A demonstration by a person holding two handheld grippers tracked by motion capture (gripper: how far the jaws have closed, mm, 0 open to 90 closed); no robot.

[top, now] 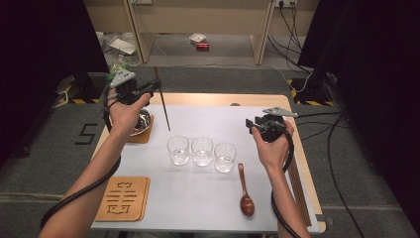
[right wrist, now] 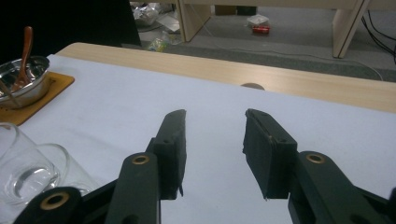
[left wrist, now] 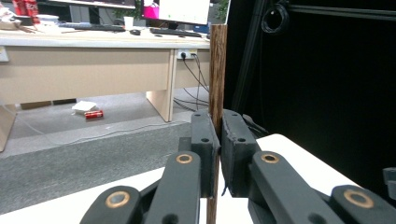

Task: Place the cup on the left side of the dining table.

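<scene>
The left claw (left wrist: 219, 140) pinches a slim, dark, straight-grained wooden stick (left wrist: 217, 70) above the metal bowl (top: 142, 121) at the tabletop's (top: 198, 198) far-left corner, while the right claw (right wrist: 215, 140) gapes empty.

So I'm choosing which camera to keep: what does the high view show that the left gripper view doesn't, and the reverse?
The high view alone shows the three glasses in a row, the wooden spoon on the table, the steel bowl on its mat, and the right gripper, its jaws apart with nothing between them. The left gripper view alone shows the jaws pressed on the stick from both sides, plus monitors on a desk. Both show the left gripper holding the dark wooden stick.
</scene>
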